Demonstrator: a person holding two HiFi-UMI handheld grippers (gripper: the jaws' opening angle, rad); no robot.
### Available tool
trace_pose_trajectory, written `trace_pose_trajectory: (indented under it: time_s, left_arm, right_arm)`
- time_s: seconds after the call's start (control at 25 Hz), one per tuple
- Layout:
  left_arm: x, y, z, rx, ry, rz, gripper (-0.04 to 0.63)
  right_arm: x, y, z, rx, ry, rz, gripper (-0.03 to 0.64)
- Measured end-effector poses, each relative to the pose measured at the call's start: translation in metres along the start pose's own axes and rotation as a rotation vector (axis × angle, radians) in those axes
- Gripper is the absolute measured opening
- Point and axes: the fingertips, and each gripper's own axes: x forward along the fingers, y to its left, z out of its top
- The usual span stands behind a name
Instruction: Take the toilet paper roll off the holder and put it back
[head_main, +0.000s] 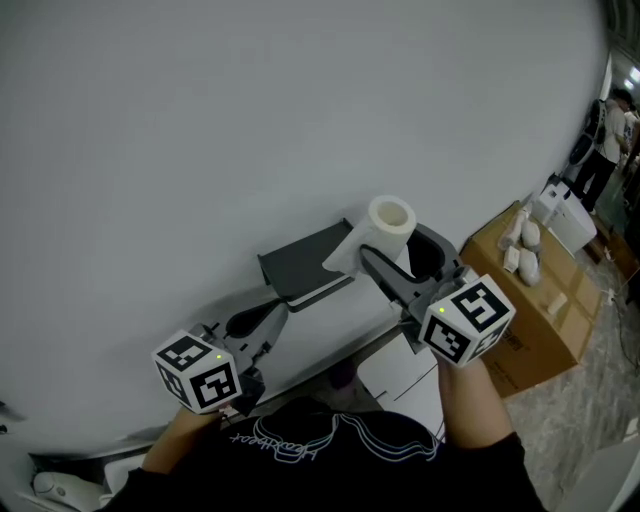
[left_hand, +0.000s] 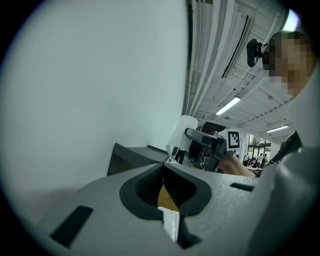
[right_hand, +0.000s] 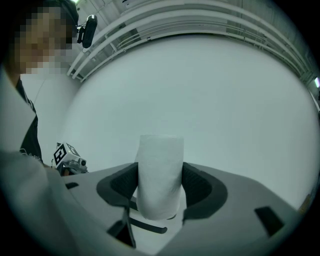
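My right gripper is shut on the white toilet paper roll, just right of the dark grey holder on the pale wall. In the right gripper view the roll stands on end between the two black pads, which press on its sides. A thin black bar of the holder shows just under it. A loose paper tail hangs toward the holder's shelf. My left gripper is shut and holds nothing, low and left of the holder. From the left gripper view I see the holder, the roll and the right gripper beyond.
A cardboard box with white objects on top stands on the floor at the right. A white box sits below the holder. A person stands far off at the right edge beside a white unit.
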Motion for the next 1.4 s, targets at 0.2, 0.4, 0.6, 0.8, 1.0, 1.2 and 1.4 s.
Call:
trace_pose_trajectory:
  time_s: [0.2, 0.4, 0.6, 0.8, 1.0, 1.2, 1.4]
  left_arm:
    - [-0.001, 0.012, 0.002, -0.002, -0.009, 0.009, 0.006]
    - [-0.003, 0.020, 0.002, -0.007, -0.005, 0.012, 0.006]
    - [-0.006, 0.030, 0.006, -0.015, -0.010, 0.012, 0.005]
    - [-0.003, 0.033, 0.005, -0.017, -0.012, 0.012, 0.006]
    - [-0.005, 0.036, 0.006, -0.022, -0.016, 0.016, 0.006]
    - [-0.006, 0.036, 0.007, -0.021, -0.020, 0.019, 0.006]
    - [-0.006, 0.038, 0.006, -0.031, -0.023, 0.027, 0.006]
  right_arm:
    - [0.023, 0.002, -0.007, -0.002, 0.017, 0.022, 0.270]
    - [0.044, 0.005, -0.019, 0.005, 0.049, 0.043, 0.270]
    - [0.063, 0.008, -0.030, 0.011, 0.081, 0.054, 0.270]
    - [0.069, 0.008, -0.038, 0.009, 0.102, 0.071, 0.270]
    - [0.069, 0.009, -0.040, -0.010, 0.110, 0.073, 0.269]
    - [0.068, 0.010, -0.041, -0.021, 0.113, 0.074, 0.270]
    - [0.068, 0.008, -0.044, -0.018, 0.116, 0.071, 0.293]
